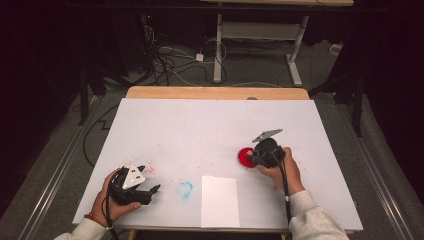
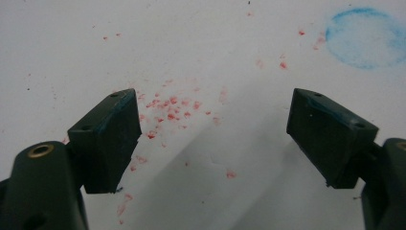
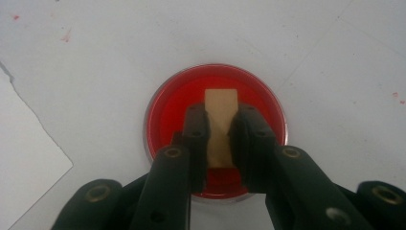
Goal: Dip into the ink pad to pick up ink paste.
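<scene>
Stamp block (image 3: 220,125), tan and small, sits pinched in the right gripper (image 3: 221,132), whose jaws are closed tight on its sides, pressing it face-down into the red ink dish (image 3: 168,103) at the right of the desk (image 1: 200,130), likely to load colour. Nearby lies a white paper sheet (image 1: 219,200), seemingly ready for a print. Off left, the left gripper (image 2: 215,139) rests wide open and empty over red specks (image 2: 167,105), beside a blue ring mark (image 2: 366,38).
</scene>
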`<state>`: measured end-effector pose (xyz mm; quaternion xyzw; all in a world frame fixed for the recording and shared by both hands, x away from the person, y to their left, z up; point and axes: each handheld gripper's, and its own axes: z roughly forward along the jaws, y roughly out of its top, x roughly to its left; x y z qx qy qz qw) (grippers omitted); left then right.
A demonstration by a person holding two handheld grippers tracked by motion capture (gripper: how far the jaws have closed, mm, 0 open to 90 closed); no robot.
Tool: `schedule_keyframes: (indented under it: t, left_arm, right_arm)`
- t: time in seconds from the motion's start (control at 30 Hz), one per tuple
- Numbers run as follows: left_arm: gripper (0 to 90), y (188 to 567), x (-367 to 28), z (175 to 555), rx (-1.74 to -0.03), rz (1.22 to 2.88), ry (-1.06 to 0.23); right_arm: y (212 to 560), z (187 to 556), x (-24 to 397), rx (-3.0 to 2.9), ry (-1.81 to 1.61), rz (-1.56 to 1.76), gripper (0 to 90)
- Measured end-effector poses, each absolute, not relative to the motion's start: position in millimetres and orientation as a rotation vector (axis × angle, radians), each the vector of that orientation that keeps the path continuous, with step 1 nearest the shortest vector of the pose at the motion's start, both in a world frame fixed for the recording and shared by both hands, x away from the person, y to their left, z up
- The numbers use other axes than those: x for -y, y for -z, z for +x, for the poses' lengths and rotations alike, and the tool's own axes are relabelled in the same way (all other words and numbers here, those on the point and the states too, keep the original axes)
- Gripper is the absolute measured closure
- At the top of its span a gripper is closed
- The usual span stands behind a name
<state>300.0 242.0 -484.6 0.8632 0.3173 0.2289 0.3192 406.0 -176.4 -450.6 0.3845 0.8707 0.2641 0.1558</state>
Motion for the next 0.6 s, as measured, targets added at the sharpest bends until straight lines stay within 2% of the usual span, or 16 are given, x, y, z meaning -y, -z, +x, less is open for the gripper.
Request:
schedule_keyframes:
  t: [0.6]
  left_arm:
    - [18.2,484.0,-241.9,301.5,-0.837,2.253,-0.586]
  right_arm:
    - [449.9,406.3,179.3,-2.492,-0.785,1.11,76.3]
